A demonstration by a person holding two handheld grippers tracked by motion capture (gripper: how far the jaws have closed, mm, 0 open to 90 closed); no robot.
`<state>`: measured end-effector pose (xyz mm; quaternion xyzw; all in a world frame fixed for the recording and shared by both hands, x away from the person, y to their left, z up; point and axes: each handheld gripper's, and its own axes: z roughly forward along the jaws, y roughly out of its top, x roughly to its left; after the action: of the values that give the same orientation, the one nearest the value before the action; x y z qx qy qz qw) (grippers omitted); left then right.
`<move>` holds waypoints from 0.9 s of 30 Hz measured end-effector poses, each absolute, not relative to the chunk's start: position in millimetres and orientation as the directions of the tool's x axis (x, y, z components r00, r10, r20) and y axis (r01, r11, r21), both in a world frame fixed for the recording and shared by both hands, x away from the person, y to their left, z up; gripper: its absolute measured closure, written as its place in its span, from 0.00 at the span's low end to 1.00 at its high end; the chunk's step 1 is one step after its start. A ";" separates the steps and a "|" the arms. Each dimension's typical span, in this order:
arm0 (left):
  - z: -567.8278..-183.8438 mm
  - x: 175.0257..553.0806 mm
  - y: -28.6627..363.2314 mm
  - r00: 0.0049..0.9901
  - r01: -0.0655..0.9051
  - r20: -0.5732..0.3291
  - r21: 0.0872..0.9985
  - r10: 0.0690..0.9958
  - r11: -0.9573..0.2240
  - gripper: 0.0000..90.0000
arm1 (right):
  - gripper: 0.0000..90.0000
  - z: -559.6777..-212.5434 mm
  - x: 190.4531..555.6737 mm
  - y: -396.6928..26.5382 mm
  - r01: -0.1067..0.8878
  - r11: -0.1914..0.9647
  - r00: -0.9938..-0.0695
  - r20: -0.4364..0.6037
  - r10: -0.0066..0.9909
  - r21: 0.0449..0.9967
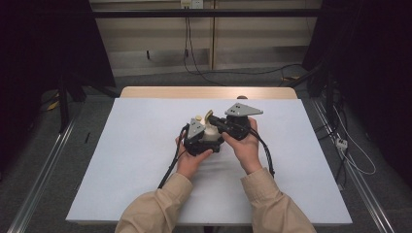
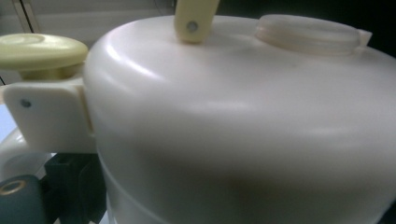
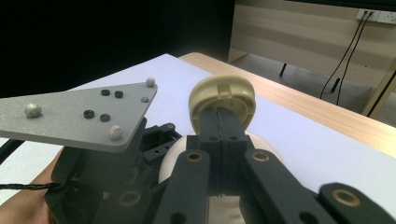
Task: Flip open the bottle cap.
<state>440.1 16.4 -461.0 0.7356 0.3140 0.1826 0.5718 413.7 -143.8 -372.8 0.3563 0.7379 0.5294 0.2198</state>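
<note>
- So far, a cream jug (image 1: 211, 134) stands mid-table on the white table (image 1: 136, 160), hugged by the left gripper (image 1: 197, 141); whether those jaws clamp it, I cannot tell.
- Right gripper (image 3: 224, 128) has its jaws pinched together on the jug's yellow handle (image 3: 223, 95).
- Judging by this, the grasp is done; moving or opening the jug is left.

Both grippers met at mid-table

The left gripper (image 1: 203, 138) sat low beside the right gripper (image 1: 224, 125), whose 2 jaws were pressed together; both forearms angled inward.
</note>
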 end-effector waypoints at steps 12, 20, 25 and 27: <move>-460.9 440.2 16.5 0.736 0.253 -0.089 0.956 0.671 -0.151 0.06 | 1.00 -373.1 417.5 -142.1 0.298 0.191 -0.646 0.050 0.762 0.935; -460.9 440.0 16.6 0.734 0.255 -0.091 0.955 0.673 -0.149 0.06 | 1.00 -373.4 419.8 -140.2 0.298 0.193 -0.649 0.050 0.759 0.935; -460.9 439.9 16.6 0.733 0.256 -0.092 0.955 0.674 -0.148 0.06 | 0.99 -373.1 420.8 -139.3 0.296 0.190 -0.649 0.050 0.759 0.936; -460.9 440.2 16.7 0.736 0.255 -0.093 0.956 0.671 -0.147 0.06 | 0.95 -373.1 420.0 -139.3 0.297 0.188 -0.649 0.053 0.759 0.936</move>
<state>440.2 16.7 -460.9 0.7351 0.3149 0.1816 0.5723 420.0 -139.3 -373.1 0.3573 0.7390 0.5275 0.2189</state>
